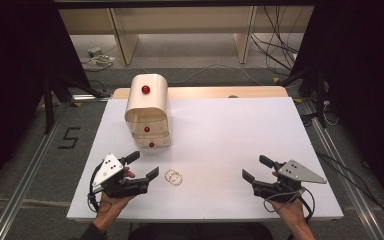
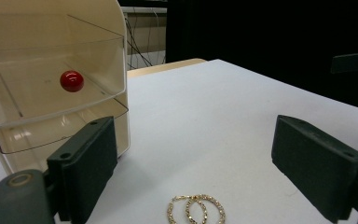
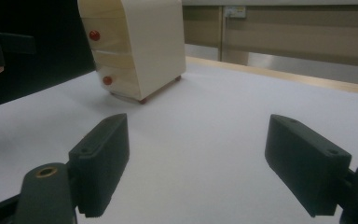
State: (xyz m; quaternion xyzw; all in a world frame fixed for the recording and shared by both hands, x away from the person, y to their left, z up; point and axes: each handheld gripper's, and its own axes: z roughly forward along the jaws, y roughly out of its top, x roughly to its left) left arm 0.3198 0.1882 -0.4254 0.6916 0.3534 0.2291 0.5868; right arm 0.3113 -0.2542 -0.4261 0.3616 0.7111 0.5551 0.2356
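Observation:
A pair of gold hoop earrings (image 1: 173, 177) lies on the white table (image 1: 220, 145), just right of my left gripper (image 1: 143, 165). In the left gripper view the earrings (image 2: 196, 209) rest near the bottom edge, between the two wide-apart black jaws, and nothing touches them. My left gripper (image 2: 193, 158) is open and empty. A cream drawer box (image 1: 148, 111) with red knobs (image 1: 145, 89) stands at the table's back left; its clear drawers (image 2: 51, 84) show close up. My right gripper (image 1: 255, 167) is open and empty at the front right, pointing toward the box (image 3: 135, 44).
A wooden strip (image 1: 205, 92) runs along the table's far edge. Cables (image 1: 275, 45) and wooden furniture legs sit on the floor beyond. A metal rail (image 1: 25, 175) runs on the floor at the left. Dark curtains flank both sides.

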